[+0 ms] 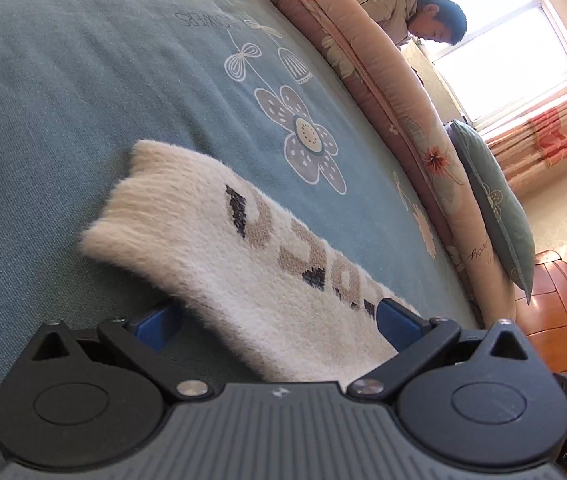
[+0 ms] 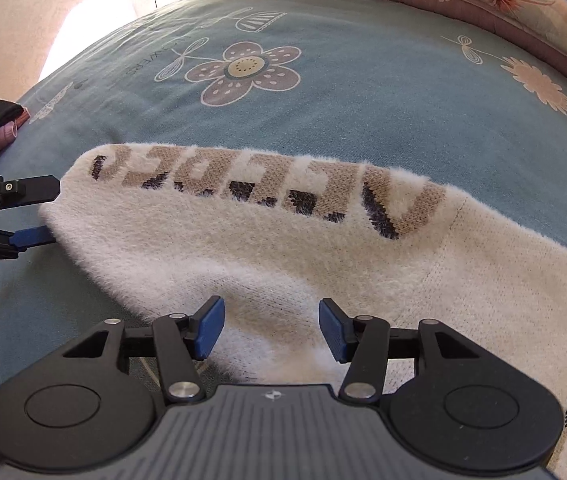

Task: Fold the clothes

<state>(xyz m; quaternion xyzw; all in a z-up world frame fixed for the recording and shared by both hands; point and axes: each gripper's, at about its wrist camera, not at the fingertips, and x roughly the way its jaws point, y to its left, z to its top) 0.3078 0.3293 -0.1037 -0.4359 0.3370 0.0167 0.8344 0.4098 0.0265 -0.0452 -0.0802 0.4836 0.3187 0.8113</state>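
Where it lies flat, fuzzy cream sweater (image 2: 283,264) shows brown lettering.

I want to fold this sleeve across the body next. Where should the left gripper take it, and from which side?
At the cuff end, coming in level from beyond the sleeve's tip. The sleeve lies flat on the bedspread with that end free, and the left gripper already stands there with its jaws open, one above and one below the edge. A pinch across the thin edge should lift it cleanly.
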